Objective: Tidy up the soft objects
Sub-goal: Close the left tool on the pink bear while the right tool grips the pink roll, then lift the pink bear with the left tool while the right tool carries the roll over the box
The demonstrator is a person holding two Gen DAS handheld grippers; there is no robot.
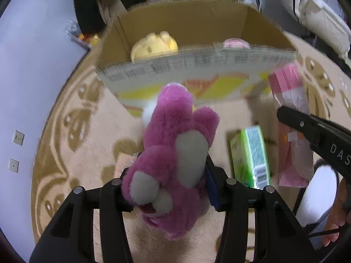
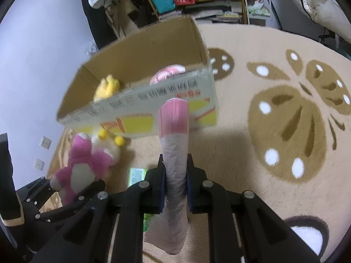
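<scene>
Soft items near an open cardboard box on a patterned rug.
A fluffy magenta plush bear (image 1: pixel 173 164) hangs upside down before the cardboard box (image 1: pixel 197 65); a pink-and-white soft pack (image 2: pixel 175 149) stands upright; a yellow plush (image 1: pixel 153 46) lies inside.

left hand-held gripper (image 1: pixel 169 188) clamped on pink plush toy (image 1: pixel 175 153), right hand-held gripper (image 2: pixel 175 179) clamped on pink-white pack (image 2: pixel 175 153)

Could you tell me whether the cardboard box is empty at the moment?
Not empty. The open-topped box already holds a yellow plush and a pink item.
</scene>
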